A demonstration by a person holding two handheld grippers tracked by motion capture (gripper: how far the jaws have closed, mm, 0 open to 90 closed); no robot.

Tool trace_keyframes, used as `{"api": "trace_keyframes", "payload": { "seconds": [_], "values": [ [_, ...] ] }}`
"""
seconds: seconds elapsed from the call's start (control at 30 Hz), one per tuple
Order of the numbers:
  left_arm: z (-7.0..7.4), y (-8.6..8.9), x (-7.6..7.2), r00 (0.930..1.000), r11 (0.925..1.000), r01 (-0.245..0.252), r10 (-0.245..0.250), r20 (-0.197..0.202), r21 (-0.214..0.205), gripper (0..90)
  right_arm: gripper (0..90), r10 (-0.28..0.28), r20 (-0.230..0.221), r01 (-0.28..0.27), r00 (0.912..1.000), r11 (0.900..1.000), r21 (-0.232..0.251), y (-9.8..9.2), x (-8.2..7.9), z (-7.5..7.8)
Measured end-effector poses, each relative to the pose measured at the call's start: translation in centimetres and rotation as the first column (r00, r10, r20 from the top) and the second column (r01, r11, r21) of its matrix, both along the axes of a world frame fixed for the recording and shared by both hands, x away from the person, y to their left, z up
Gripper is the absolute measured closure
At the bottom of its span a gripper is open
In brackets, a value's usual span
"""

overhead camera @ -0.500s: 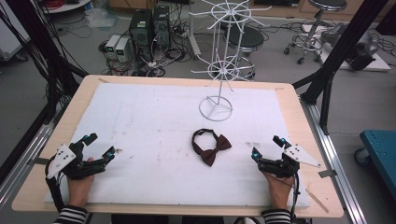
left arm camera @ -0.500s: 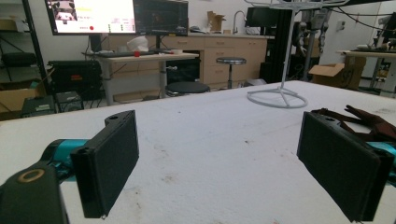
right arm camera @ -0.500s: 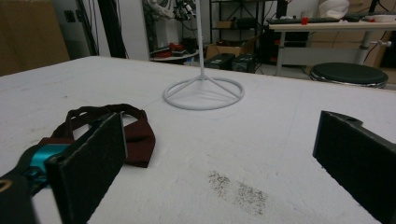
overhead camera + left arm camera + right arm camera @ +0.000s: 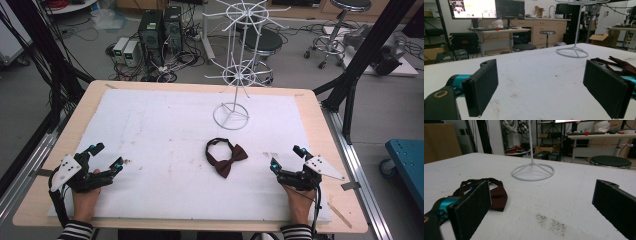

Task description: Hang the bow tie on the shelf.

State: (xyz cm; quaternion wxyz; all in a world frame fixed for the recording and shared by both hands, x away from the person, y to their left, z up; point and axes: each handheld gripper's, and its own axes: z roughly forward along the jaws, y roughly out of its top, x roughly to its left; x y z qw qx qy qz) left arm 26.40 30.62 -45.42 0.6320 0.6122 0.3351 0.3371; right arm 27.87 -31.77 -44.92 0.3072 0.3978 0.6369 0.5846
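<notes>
Both sets of jaws stand wide apart with nothing between them. The left gripper [image 4: 104,156] rests at the near left of the white surface [image 4: 165,125], the right gripper [image 4: 286,157] at the near right. The bow tie [image 4: 226,156] lies flat between them, nearer the right one, its strap looped toward the far side. Beyond it stands the wire rack [image 4: 235,75], bare. Judging by this, nothing is grasped yet: picking up the tie and likely hanging it remain.
</notes>
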Motion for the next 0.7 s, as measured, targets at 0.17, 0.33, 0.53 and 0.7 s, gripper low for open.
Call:
{"api": "trace_keyframes", "payload": {
  "seconds": [0.17,0.33,0.53,0.7],
  "values": [
    [0.0,0.0,0.0,1.0000,1.0000,0.002,-0.002,-0.002,0.000,13.2,1.5,0.000,0.002,0.000,1.0000,0.9998,0.020,-0.1,0.0,0.1],
    [0.0,0.0,0.0,1.0000,1.0000,0.001,-0.001,-0.006,0.000,13.2,1.6,0.015,0.019,-0.015,0.9997,0.9997,0.018,0.0,-0.2,0.6],
    [0.0,0.0,0.1,1.0000,1.0000,0.000,0.000,-0.006,0.000,13.2,1.6,0.058,0.012,-0.058,0.9983,0.9981,0.022,-0.1,0.0,1.7],
    [0.0,0.0,0.1,1.0000,1.0000,0.000,0.000,-0.007,-0.001,13.2,1.6,0.103,0.000,-0.103,0.9946,0.9946,0.003,-0.1,0.4,3.0]
  ]
}}
